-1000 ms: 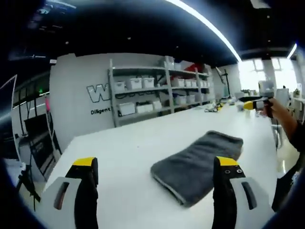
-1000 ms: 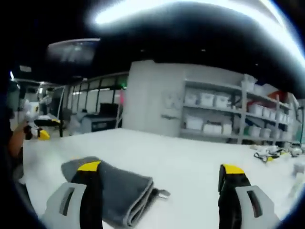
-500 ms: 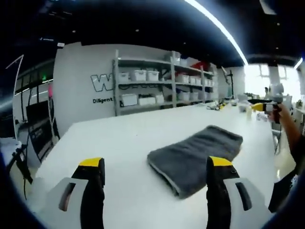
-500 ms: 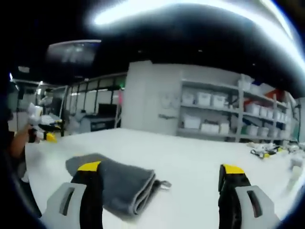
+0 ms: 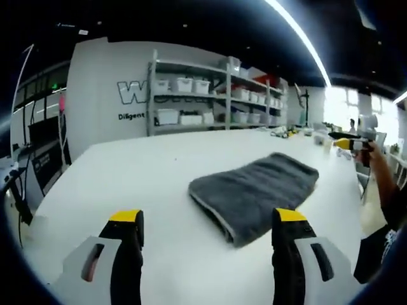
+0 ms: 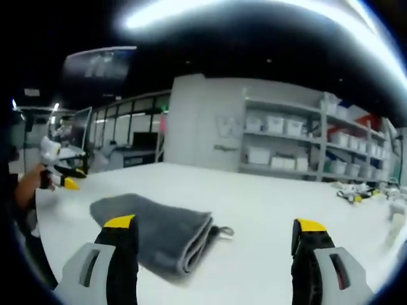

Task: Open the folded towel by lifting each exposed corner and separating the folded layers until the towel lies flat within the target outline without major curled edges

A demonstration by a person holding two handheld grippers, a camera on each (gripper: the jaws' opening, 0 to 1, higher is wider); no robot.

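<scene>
A dark grey folded towel (image 5: 254, 189) lies on the white table (image 5: 152, 184), ahead and a little right of my left gripper (image 5: 206, 219). That gripper stands open, its yellow-tipped jaws wide apart above the table with nothing between them. In the right gripper view the same towel (image 6: 159, 235) lies at lower left with its folded layers and a small hanging loop (image 6: 224, 232) facing me. My right gripper (image 6: 216, 225) is open too, its left jaw in front of the towel's near part. The right gripper (image 5: 346, 142) also shows far right in the left gripper view, held by a hand.
Metal shelves (image 5: 210, 95) with white bins stand against the back wall beyond the table. Small items (image 5: 286, 131) lie at the table's far end. The left gripper (image 6: 57, 181), held by a hand, shows at the left edge of the right gripper view.
Both views have drifted closer to the table and towel; the towel now sits nearer the middle of the left gripper view. The towel itself has not moved. Both grippers stay open.
</scene>
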